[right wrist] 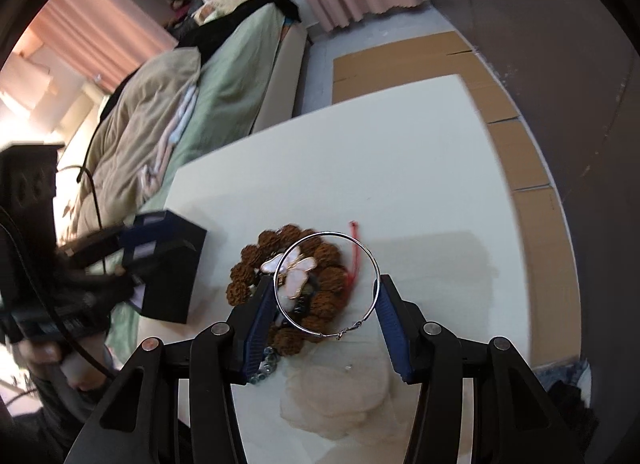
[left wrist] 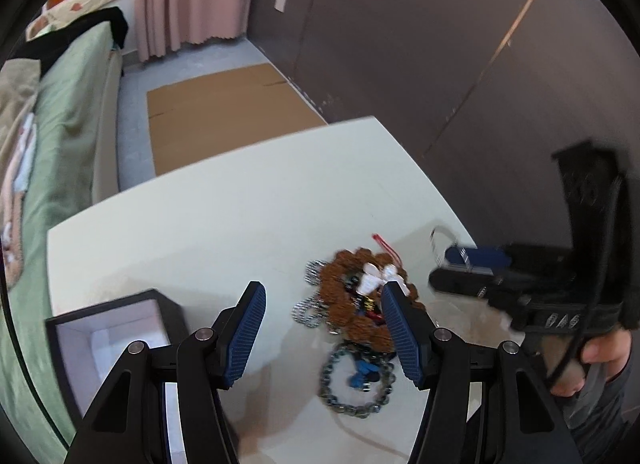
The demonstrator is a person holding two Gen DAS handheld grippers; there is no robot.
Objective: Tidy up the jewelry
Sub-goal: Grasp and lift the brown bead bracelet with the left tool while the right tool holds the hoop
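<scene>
A: What sits in the black square box with white lining (left wrist: 108, 334) at lower left?
B: Nothing visible; left gripper (left wrist: 324, 330) jaws spread above the bench (left wrist: 240, 215).
A: And the thin silver hoop earring (right wrist: 327, 285)?
B: Held across the right gripper (right wrist: 326, 326), its jaws pinching it, above the brown bead bracelet (right wrist: 288, 288) pile at centre.

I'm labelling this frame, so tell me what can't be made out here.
- Black box interior: left wrist view, cut off by the left hand-held gripper.
- Chain bracelet: left wrist view, motion-blurred.
- Silver hoop grip: right wrist view, contact with the right hand-held gripper unclear.
</scene>
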